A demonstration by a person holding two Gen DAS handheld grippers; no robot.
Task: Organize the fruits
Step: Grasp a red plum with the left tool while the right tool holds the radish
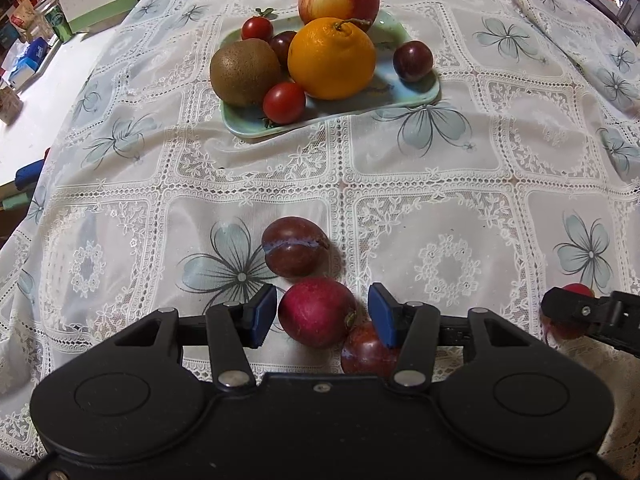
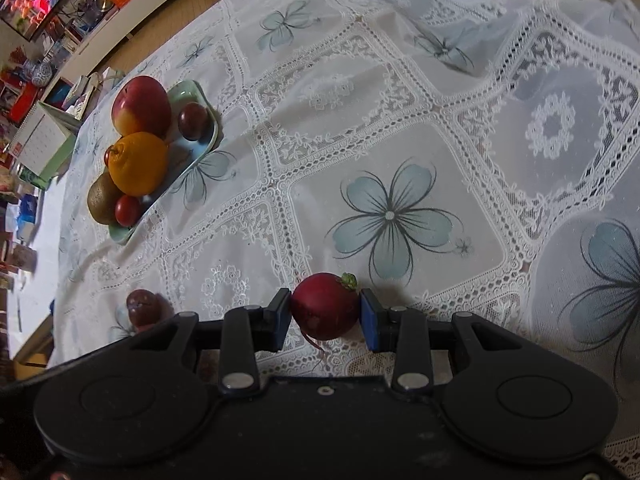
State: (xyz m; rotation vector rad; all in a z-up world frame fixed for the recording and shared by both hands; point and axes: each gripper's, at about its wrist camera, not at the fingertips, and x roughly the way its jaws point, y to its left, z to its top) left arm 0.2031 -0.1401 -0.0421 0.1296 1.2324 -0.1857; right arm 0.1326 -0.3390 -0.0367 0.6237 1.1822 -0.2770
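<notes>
While the left gripper [image 1: 322, 316] gapes, the right gripper [image 2: 325, 314] clamps a radish [image 2: 325, 306] above the lace tablecloth [image 2: 400, 120].

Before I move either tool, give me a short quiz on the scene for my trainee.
1. True or false: the orange sits on the plate.
2. What is the right tool closed on? A. a kiwi B. a radish C. an apple
3. How many cherry tomatoes lie on the plate?

Key: 1. True. 2. B. 3. Two.
</notes>
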